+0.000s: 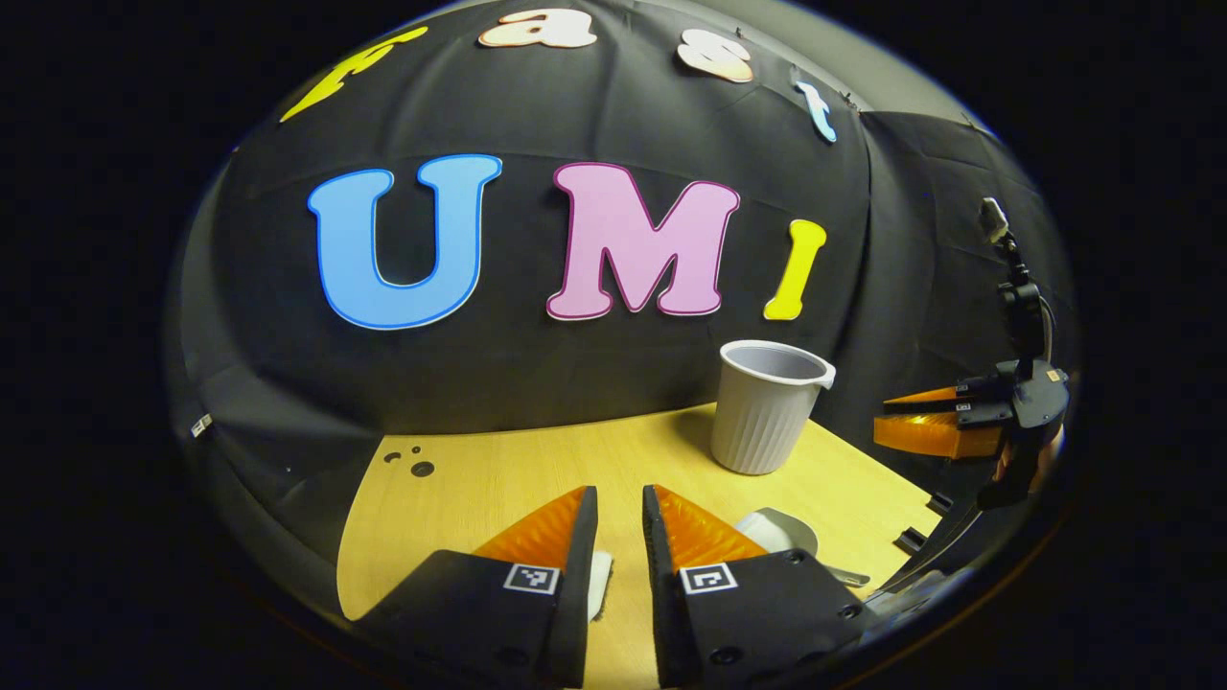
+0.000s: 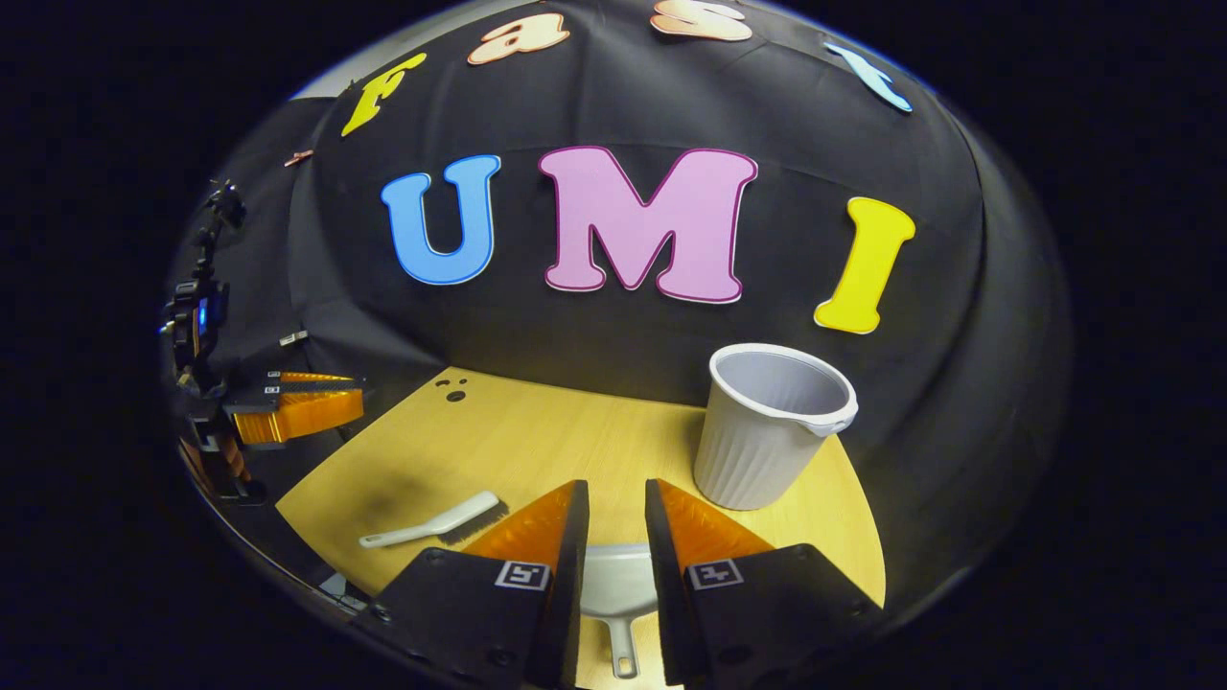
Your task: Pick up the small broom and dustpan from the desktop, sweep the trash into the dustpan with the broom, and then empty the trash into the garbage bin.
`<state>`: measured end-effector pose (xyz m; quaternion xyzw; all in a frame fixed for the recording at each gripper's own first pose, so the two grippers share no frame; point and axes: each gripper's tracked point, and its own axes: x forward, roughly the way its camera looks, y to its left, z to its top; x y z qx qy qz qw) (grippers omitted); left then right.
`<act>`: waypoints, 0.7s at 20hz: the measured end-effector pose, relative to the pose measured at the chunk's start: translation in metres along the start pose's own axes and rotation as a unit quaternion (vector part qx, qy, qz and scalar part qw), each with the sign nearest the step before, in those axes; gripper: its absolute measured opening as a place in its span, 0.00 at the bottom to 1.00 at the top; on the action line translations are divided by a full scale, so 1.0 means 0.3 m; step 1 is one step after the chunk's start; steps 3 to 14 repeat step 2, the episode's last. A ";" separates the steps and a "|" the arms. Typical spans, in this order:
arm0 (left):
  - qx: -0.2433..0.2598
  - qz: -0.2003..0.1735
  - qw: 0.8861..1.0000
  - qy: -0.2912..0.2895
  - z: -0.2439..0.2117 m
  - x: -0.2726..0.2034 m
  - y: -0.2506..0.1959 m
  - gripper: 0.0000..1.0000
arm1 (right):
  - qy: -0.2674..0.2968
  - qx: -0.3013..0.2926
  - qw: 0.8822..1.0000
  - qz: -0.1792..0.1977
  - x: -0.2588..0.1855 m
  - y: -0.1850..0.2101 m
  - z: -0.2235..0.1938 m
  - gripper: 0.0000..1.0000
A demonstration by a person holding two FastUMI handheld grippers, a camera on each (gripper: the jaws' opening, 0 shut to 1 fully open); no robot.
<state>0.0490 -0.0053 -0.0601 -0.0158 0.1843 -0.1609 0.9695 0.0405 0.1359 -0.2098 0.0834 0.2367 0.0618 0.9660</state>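
Observation:
A small white broom [image 2: 431,525] with dark bristles lies flat on the wooden desktop [image 2: 575,431], left of my right gripper [image 2: 613,503]. That gripper hovers open above the white dustpan [image 2: 618,585], whose handle points toward the camera. The grey ribbed garbage bin [image 2: 772,426] stands upright at the back right. In the left gripper view, my left gripper [image 1: 618,513] is open over the desktop [image 1: 537,460], with a white piece [image 1: 599,580], probably the broom, peeking from under one finger. The dustpan [image 1: 778,532] lies just to its right, the bin [image 1: 767,407] behind it.
The other gripper shows off each side: the right one [image 1: 944,422] past the table's right edge, the left one [image 2: 288,407] past the left edge. A few dark holes [image 2: 452,391] mark the table's far left corner. The black cloth wall closes the back.

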 end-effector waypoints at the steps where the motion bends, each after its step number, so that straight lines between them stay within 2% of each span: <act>1: 0.001 0.002 1.000 0.000 0.002 0.000 0.003 0.32 | 0.002 -0.001 1.000 0.001 0.001 0.006 0.000 0.37; 2: 0.004 0.005 1.000 -0.001 0.006 -0.004 0.004 0.32 | 0.001 0.001 1.000 0.001 -0.002 0.007 0.001 0.33; 14: 0.004 0.005 1.000 -0.001 0.006 -0.004 0.004 0.32 | 0.001 0.001 1.000 0.001 -0.002 0.007 0.001 0.33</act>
